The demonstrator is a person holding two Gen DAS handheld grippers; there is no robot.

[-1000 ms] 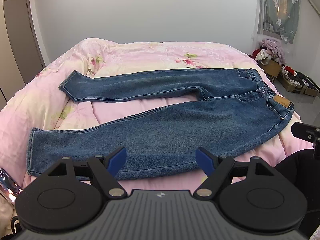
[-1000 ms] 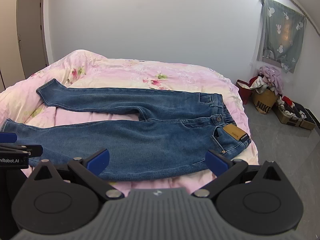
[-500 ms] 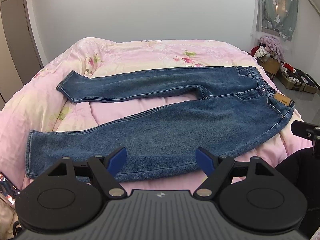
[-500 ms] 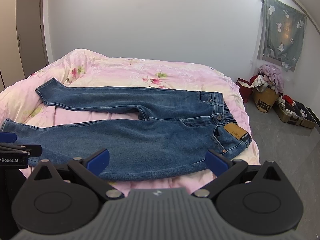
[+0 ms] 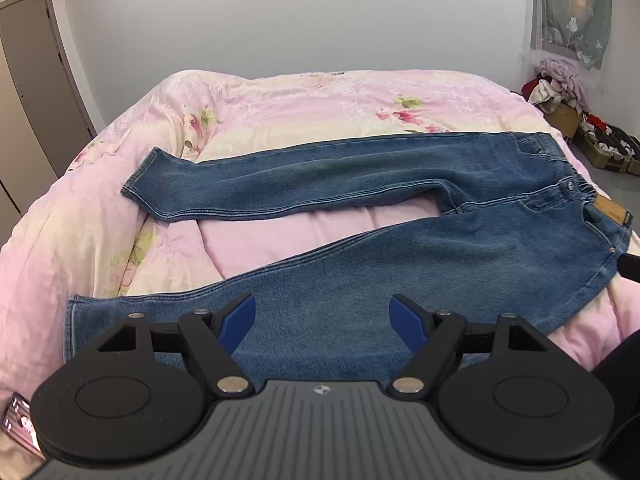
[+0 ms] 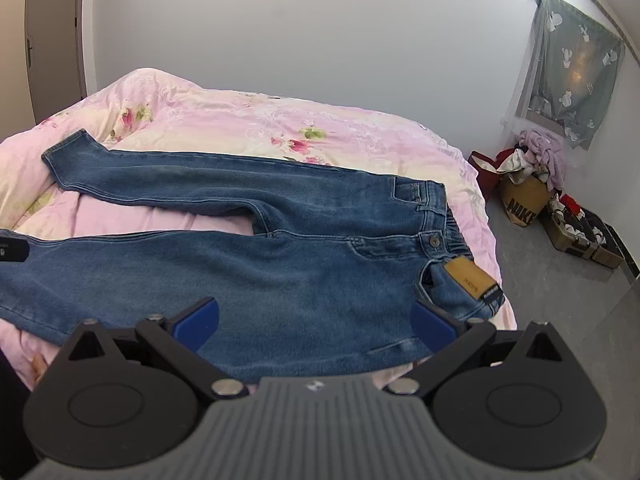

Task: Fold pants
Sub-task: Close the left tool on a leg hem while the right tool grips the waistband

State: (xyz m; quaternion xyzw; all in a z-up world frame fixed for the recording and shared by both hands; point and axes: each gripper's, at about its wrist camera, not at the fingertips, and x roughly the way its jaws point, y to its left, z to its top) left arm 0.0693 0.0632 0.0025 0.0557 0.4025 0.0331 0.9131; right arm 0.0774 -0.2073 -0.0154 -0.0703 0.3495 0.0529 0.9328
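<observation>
Pink quilt [image 5: 280, 236] lay bare between the jeans [image 5: 460, 256] legs at 11 o'clock; clothes-heaped boxes [image 6: 524, 196] crowded the floor at 2 o'clock beside the bed.

The left gripper [image 5: 322, 316] has a grey ribbed body with a small round emblem at its far edge, flanked by two matte black discs. Black linkage arms pivot on silver rivets and end in blue finger pads [image 5: 239, 318]. The right gripper [image 6: 314, 316] is built the same: grey ribbed housing, black discs, silver pivots, blue pads [image 6: 198, 318].
</observation>
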